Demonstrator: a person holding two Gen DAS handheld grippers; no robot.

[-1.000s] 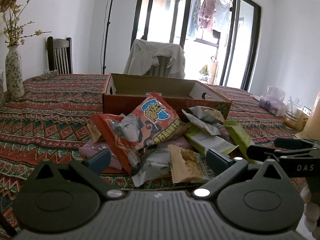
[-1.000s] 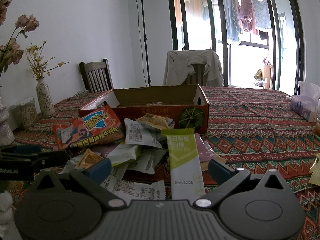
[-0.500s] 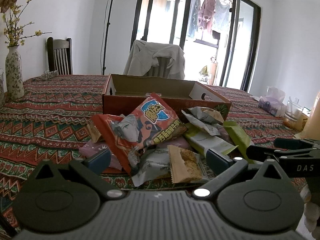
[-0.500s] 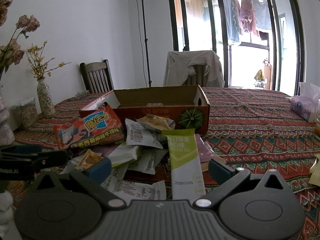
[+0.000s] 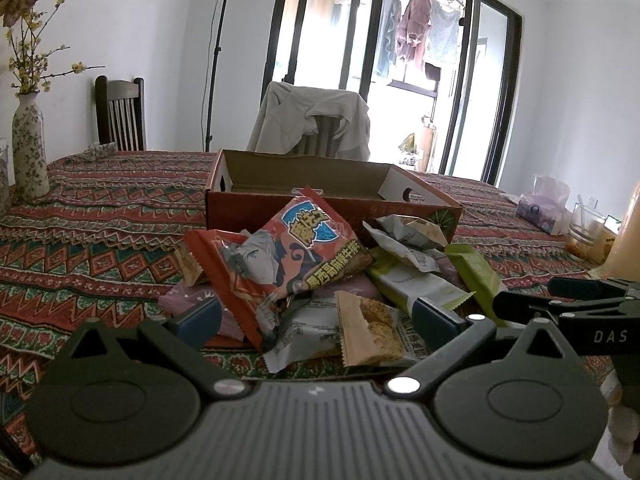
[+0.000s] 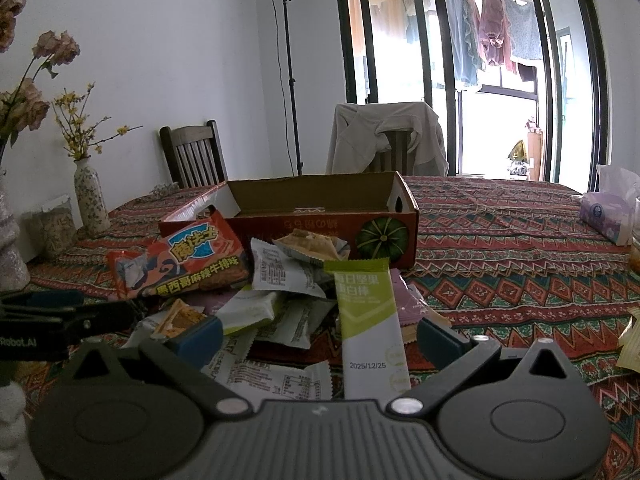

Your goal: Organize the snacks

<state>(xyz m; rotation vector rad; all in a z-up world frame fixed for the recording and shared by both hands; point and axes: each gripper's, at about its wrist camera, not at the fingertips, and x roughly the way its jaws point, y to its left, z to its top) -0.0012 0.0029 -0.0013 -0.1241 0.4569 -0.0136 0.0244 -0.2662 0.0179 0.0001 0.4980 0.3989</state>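
A pile of snack packets lies on the patterned tablecloth in front of an open cardboard box (image 5: 320, 188) (image 6: 320, 208). On top is a large orange packet (image 5: 288, 256) (image 6: 188, 260). A green-and-white bar (image 6: 368, 320) points toward my right gripper (image 6: 318, 336), which is open and empty just short of the pile. A tan cracker packet (image 5: 368, 328) lies between the fingers of my left gripper (image 5: 318, 318), which is open and empty. Each gripper shows at the edge of the other's view.
A flowered vase (image 5: 28, 144) (image 6: 92, 200) stands at the left. A tissue pack (image 5: 540, 212) (image 6: 604, 216) and a glass (image 5: 584, 228) sit at the right. Two chairs stand behind the table. A yellow packet (image 6: 632, 340) lies at the right edge.
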